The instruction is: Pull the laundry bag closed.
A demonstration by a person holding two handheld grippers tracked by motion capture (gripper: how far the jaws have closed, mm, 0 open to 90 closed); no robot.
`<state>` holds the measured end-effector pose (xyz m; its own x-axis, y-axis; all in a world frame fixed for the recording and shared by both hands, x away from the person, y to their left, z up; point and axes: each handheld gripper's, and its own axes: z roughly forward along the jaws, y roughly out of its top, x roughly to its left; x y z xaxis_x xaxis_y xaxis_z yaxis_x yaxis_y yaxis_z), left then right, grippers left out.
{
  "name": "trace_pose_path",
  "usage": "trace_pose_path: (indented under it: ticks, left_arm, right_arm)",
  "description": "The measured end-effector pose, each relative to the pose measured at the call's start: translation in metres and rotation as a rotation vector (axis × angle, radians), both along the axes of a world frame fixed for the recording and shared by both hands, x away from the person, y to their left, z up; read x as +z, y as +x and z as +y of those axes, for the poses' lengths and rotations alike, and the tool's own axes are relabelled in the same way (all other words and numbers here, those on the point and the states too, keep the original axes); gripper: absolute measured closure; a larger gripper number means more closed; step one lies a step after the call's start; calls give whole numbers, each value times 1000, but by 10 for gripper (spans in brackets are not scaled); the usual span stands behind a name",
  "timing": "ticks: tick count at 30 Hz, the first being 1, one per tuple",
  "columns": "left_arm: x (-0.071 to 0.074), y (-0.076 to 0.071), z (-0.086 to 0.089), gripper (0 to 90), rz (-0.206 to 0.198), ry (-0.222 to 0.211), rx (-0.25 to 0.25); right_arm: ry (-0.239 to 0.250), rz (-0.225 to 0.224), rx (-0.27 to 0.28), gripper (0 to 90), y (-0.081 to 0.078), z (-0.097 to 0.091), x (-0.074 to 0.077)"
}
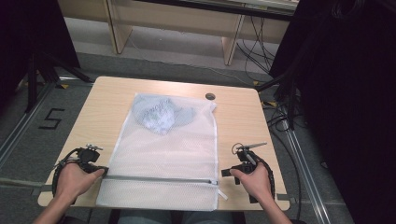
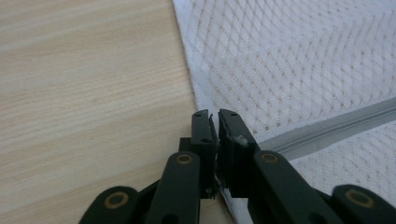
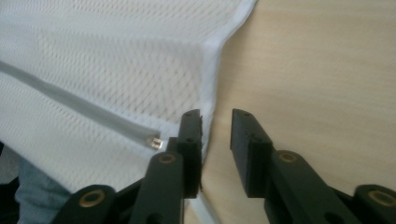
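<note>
White mesh makes up the one laundry bag (image 1: 161, 158) lying flat on my worktop (image 1: 100, 109), long axis running from my edge toward the far edge. Its grey zip (image 1: 161, 179) crosses the short way near my end, with the slider (image 3: 154, 142) at the bag's right side. Inside, at the far end, sits one bundle of bluish cloth (image 1: 161, 114).

My left tongs (image 2: 214, 114) are at the bag's left edge, level with the zip; their jaws are nearly together with a thin slit between them, and I cannot tell whether any mesh is caught there. My right tongs (image 3: 216, 113) are at the bag's right edge: jaws clearly parted, the hem lying along the inner jaw and bare wood in the gap, nothing gripped.

One small dark round fitting (image 1: 210, 96) sits in the worktop near the bag's far right corner. Bare wood runs down both sides of the bag, wider on the left, and the bag's near end comes up to my edge of the worktop.
</note>
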<state>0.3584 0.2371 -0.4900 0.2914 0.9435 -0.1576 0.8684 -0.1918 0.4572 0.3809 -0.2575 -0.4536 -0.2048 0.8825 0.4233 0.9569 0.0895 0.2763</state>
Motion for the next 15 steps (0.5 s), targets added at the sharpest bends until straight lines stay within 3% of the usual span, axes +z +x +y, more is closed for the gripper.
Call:
trace_pose_path:
  ticks: [1,2,4,5,7,9,10,12,13,15]
  left_arm:
    - [1,-1,0,835,-10,-17,25]
    - [4,-2,2,810,-15,-20,19]
    - [6,-5,6,790,-56,-25,9]
    - [6,-5,6,781,-56,-25,9]
    - [9,-7,10,762,-86,-12,-15]
    - [9,-7,10,751,-99,-12,-15]
    - [10,-8,10,727,-114,-14,-19]
    - [9,-8,10,702,-126,-21,-7]
    - [9,-8,11,692,-122,-9,-18]
    - [9,-8,11,683,-127,-14,-10]
  right_arm:
    - [0,0,0,714,0,0,0]
    - [-38,-87,31,701,2,-6,-3]
    - [-36,-108,33,673,3,-7,-3]
    - [-36,-108,33,673,3,-7,-3]
    - [-66,-194,86,655,6,-10,-8]
    - [-63,-194,79,653,5,-8,-8]
    - [-87,-218,115,645,5,-9,-10]
    - [-90,-219,122,634,5,-7,-9]
    - [-107,-241,131,633,5,-8,-11]
    - [-112,-244,130,629,5,-7,-11]
